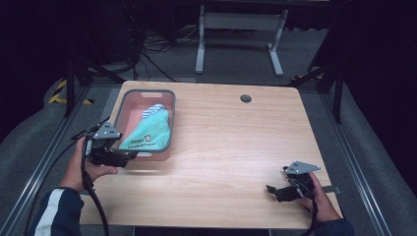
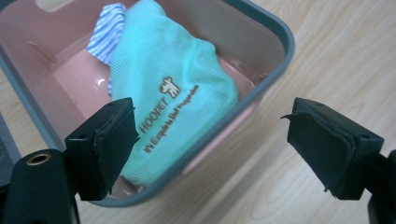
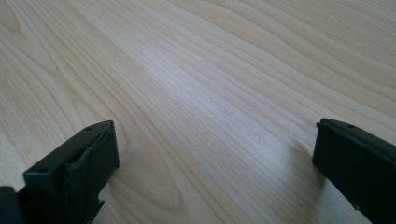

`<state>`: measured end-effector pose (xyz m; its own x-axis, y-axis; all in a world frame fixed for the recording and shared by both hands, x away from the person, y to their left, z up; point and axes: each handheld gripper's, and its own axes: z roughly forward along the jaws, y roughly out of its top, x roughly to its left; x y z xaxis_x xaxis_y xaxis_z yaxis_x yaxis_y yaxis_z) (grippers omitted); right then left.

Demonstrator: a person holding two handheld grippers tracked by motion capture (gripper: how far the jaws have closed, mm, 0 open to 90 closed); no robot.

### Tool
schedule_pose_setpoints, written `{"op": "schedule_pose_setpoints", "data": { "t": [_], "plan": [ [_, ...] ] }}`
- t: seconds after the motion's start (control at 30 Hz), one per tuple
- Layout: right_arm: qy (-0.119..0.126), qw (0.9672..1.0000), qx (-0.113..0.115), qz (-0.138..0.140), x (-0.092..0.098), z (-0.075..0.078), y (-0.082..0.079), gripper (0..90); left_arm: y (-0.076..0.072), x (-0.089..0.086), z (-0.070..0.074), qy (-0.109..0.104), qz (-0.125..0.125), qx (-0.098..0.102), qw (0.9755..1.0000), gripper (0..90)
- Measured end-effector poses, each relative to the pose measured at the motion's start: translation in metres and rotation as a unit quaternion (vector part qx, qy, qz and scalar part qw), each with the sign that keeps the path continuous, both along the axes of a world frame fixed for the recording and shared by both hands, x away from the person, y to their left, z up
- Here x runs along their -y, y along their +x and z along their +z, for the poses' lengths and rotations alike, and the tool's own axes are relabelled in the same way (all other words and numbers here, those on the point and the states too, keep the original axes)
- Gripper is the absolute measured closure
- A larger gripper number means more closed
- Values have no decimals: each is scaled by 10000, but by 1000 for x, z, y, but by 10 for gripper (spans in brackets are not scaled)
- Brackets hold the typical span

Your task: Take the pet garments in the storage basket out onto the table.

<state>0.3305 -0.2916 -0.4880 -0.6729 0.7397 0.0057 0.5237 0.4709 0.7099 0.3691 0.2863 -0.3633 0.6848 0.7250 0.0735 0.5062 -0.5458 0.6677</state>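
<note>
Left gripper view looks between the wide, empty jaws of the left gripper (image 2: 212,140) at a mint-green ribbed knit garment (image 2: 173,98), lying ahead of them inside a pink plastic bin with a grey rim (image 2: 275,32), over a blue-and-white striped cloth (image 2: 107,32). Both pieces look put away, so little seems left. Gold print reads "HOOPET"; the smaller line below is too blurred. The right gripper (image 3: 212,163) holds wide jaws with bare pale wooden surface (image 3: 210,70) between them.

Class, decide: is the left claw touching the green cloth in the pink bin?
Apart. In the left gripper view, the left claw stands open above the bin, and the green cloth lies inside with neither pad pressing on it.
</note>
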Motion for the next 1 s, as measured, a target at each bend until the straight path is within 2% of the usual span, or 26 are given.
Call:
{"op": "schedule_pose_setpoints", "data": {
  "t": [0.1,0.3,0.37,0.47,0.53,0.67,0.73,0.9,1.0],
  "plan": [
    [0,10000,-2,0,0,0,0,6,7,2,1,51,-6,-47,10000,161],
    [6,10000,-5,-2,0,0,0,6,31,9,4,413,24,-207,9989,166],
    [-1,10000,-2,0,0,0,0,6,39,11,4,366,53,-235,9990,167],
    [0,10000,-2,0,0,0,0,6,46,13,4,439,40,-236,9987,168],
    [0,10000,-1,0,0,0,0,6,55,16,2,529,7,-362,9979,168],
    [0,10000,-1,-1,0,0,0,6,73,23,-5,733,-45,-615,9954,174],
    [4,10000,-4,-1,0,0,0,6,81,27,-8,899,-47,-755,9931,177],
    [13,10000,-8,-6,0,0,0,6,104,37,-19,1143,21,-1088,9875,184],
    [-1,10000,-1,0,0,0,0,6,115,43,-22,1300,-25,-1209,9841,183]
  ]
}}
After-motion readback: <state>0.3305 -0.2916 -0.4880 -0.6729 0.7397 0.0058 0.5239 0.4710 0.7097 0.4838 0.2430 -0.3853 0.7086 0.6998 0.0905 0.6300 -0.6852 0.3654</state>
